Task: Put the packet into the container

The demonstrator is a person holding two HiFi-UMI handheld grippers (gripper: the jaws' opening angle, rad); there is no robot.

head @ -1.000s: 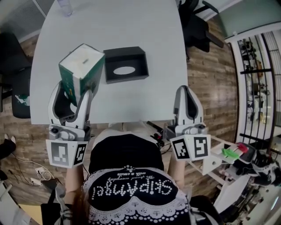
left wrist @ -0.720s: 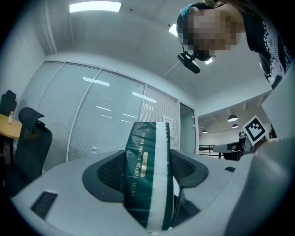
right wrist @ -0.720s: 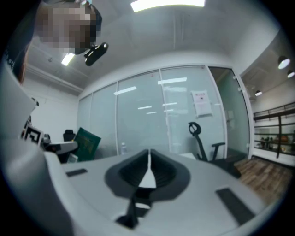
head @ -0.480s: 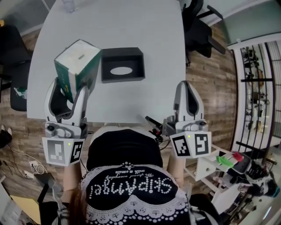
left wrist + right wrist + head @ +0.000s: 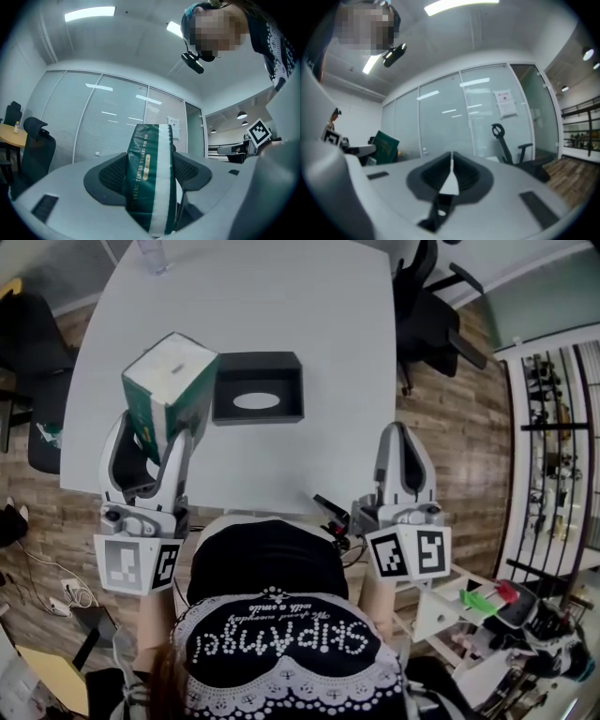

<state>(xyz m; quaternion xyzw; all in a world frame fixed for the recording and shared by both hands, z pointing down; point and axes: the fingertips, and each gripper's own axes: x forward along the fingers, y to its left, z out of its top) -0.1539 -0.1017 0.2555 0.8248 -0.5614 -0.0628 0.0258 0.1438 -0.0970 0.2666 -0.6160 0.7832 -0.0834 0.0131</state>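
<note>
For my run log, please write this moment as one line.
left tongs: shut on packet | packet: raised beside container, not inside | right tongs: shut, empty

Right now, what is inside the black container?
Only a pale oval shows in the black container; what lies beneath it is hidden. The green packet is outside it, held in the left gripper's jaws.

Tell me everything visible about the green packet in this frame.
The packet is a dark green, glossy, soft-wrapped block. Its top face is white with a small slot-like mark, and a white band runs down its narrow side next to gold lettering. It is held tilted over the near left part of the table, clamped between the left tongs, whose pads press its two broad faces. It is left of the black container, not yet in it.
</note>
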